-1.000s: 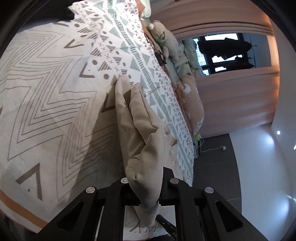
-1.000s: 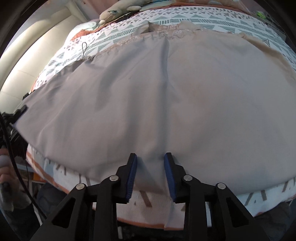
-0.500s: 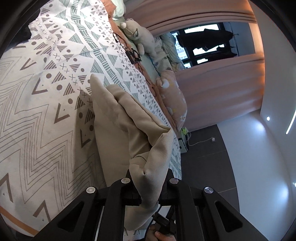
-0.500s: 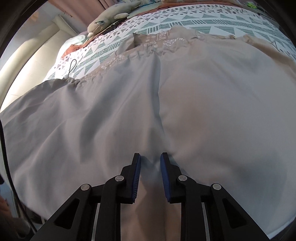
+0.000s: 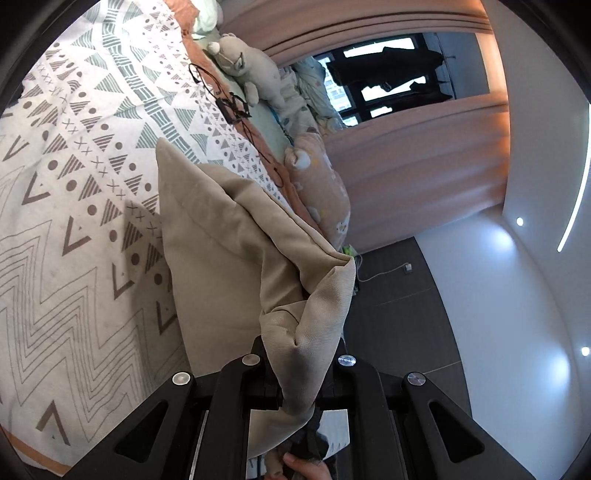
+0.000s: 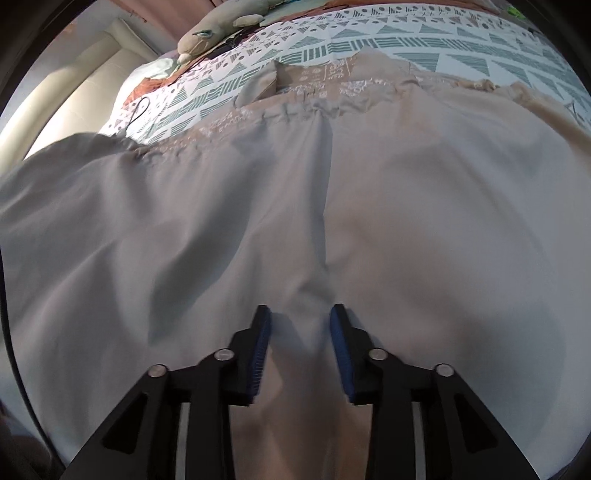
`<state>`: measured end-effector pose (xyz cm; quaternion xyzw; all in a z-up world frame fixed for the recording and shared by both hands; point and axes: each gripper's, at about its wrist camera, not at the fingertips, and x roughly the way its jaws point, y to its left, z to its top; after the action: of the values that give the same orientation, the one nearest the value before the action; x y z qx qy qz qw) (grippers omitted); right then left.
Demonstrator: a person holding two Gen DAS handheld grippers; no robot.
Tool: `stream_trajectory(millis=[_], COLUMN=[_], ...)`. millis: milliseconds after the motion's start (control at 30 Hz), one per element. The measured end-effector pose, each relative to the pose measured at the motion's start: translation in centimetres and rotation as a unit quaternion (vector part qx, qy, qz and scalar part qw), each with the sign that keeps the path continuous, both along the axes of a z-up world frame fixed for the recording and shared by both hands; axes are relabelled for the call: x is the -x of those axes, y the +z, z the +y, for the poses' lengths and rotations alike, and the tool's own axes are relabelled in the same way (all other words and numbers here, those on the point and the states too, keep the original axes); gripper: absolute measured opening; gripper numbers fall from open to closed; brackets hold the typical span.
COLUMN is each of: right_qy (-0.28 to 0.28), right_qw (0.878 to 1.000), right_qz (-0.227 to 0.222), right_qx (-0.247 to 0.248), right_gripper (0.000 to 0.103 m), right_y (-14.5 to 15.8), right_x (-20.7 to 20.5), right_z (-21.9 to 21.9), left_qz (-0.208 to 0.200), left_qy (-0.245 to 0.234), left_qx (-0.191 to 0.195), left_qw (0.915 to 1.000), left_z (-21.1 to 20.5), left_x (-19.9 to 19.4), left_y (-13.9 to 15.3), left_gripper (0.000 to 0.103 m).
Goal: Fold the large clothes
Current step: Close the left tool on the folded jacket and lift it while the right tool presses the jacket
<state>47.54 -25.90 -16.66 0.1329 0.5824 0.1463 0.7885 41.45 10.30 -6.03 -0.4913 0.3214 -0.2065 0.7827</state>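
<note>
Beige cloth covers most of the bed: the large garment (image 6: 369,206) lies spread on the patterned bedspread (image 6: 369,40), its gathered, embroidered band toward the far side where a stuffed toy (image 6: 218,27) sits. One corner of it is raised off the bed, bunched and pinched tight between the pressed-together fingers of the left gripper (image 5: 299,365); that lifted end (image 5: 236,243) hangs in a thick fold, probably so it can be carried across the rest and laid over.

The right gripper (image 6: 300,332) points steeply down at the flat middle, astride a raised crease. Its fingers (image 6: 260,350) have just been opening and now stand apart, with cloth between them but not squeezed, likely letting go after smoothing or pinning the fabric.
</note>
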Motion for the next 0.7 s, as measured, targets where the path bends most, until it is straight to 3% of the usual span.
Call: stream_trajectory(millis=[200, 533, 700], right_qy=[0.017, -0.013, -0.010], right_qw=[1.000, 0.997, 0.994], right_qz=[-0.003, -0.011, -0.005], right_qx=[-0.005, -0.070, -0.111], right_gripper=[0.037, 0.037, 0.037], right_y=[0.2, 0.1, 0.5], right_x=[4.3, 10.8, 11.5], right_z=[-0.4, -2.9, -4.6], left_qz=[-0.012, -0.024, -0.031], left_qy=[-0.021, -0.065, -0.082], left_qx=[-0.010, -0.047, -0.059], left_qw=[0.9996, 0.9965, 0.9944], left_z=[-2.0, -7.4, -10.2], left_x=[-0.5, -1.4, -1.8], left_y=[1.7, 4.6, 5.6], left_gripper=[0.010, 0.010, 0.010])
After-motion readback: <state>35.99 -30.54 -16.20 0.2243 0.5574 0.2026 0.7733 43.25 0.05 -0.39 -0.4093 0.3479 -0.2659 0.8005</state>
